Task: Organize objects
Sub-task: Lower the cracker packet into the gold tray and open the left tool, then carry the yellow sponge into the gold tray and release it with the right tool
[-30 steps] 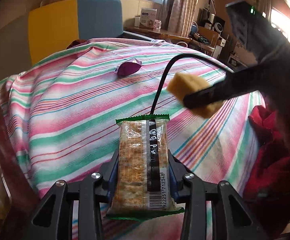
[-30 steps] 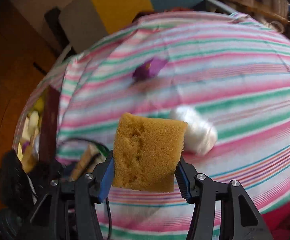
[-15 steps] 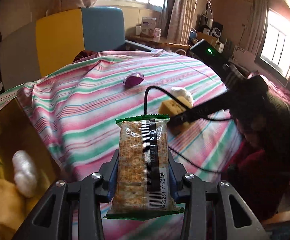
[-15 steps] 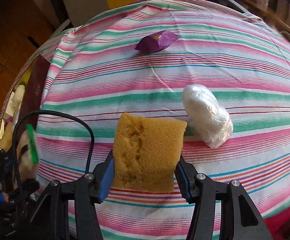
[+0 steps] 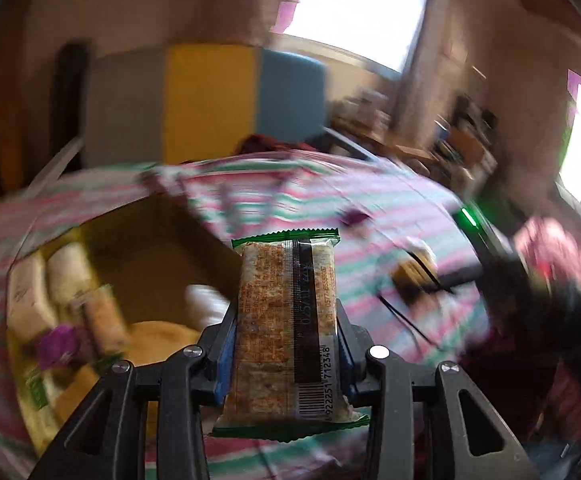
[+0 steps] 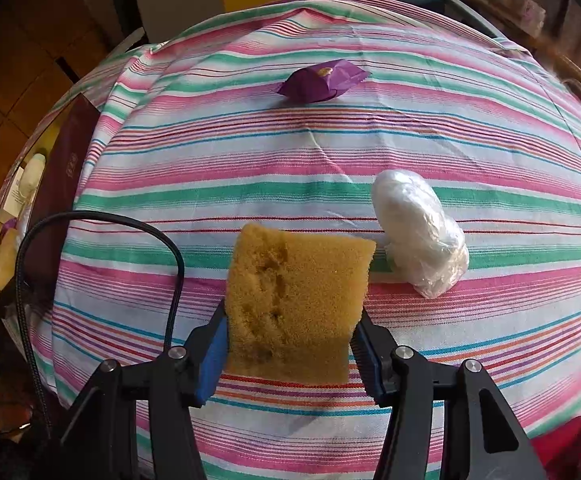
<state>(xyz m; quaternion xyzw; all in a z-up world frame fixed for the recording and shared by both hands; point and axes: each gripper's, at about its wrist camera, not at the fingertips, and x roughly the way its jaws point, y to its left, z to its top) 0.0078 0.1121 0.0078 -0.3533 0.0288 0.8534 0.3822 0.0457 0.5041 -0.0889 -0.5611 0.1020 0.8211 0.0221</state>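
My left gripper (image 5: 286, 322) is shut on a cracker packet (image 5: 286, 300) with green sealed ends, held upright in the air. Below and to its left lies an open brown box (image 5: 162, 248) with several wrapped snacks and a purple wrapper inside; this view is motion-blurred. My right gripper (image 6: 290, 344) is shut on a tan sponge (image 6: 294, 304), low over the striped tablecloth (image 6: 370, 152). A purple sweet packet (image 6: 322, 80) lies farther back on the cloth. Just right of the sponge lies a white plastic-wrapped bundle (image 6: 418, 232).
A black cable (image 6: 170, 248) loops over the cloth left of the sponge. The box's dark red side (image 6: 70, 168) stands at the table's left edge. A grey, yellow and blue panel (image 5: 210, 100) rises behind the table, and red fabric (image 6: 570, 436) lies at the near right corner.
My left gripper has risen and swung left with the cracker packet, so the open box now lies under it. My right gripper has barely moved and still holds the sponge.
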